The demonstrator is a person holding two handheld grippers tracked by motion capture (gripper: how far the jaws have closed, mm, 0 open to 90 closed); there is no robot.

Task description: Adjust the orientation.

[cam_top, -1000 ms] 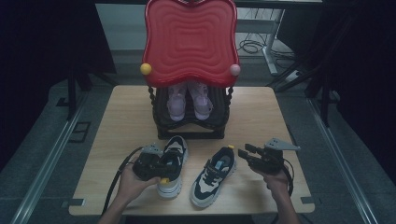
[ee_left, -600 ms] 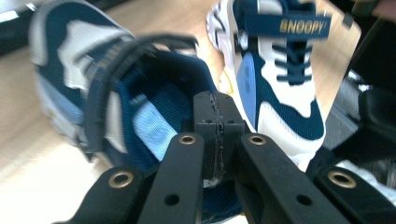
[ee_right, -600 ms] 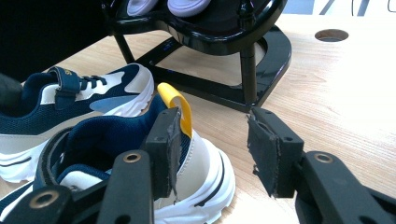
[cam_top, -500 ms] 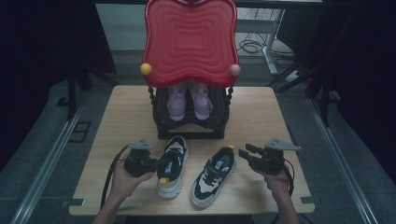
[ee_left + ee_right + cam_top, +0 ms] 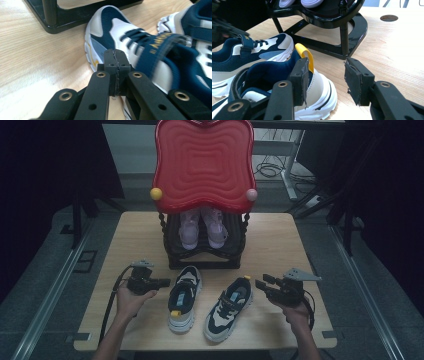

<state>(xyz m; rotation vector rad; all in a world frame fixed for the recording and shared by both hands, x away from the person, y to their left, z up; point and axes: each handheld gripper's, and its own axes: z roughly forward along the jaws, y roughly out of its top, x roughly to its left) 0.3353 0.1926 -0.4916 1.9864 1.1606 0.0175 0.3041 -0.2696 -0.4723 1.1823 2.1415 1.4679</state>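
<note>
A light wooden table [image 5: 140,237] carries a black rack [image 5: 205,256] at its middle, toward the far edge. Near of the rack, two navy-and-white sneakers lie on the bare wood side by side: the left sneaker [image 5: 184,298] straight, the right sneaker [image 5: 229,308] angled, its heel toward the far right.

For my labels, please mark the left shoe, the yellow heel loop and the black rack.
left shoe [image 5: 184,297], high view, on its laces.
yellow heel loop [image 5: 306,55], right gripper view, on its bend.
black rack [image 5: 205,261], high view, on its base.
</note>
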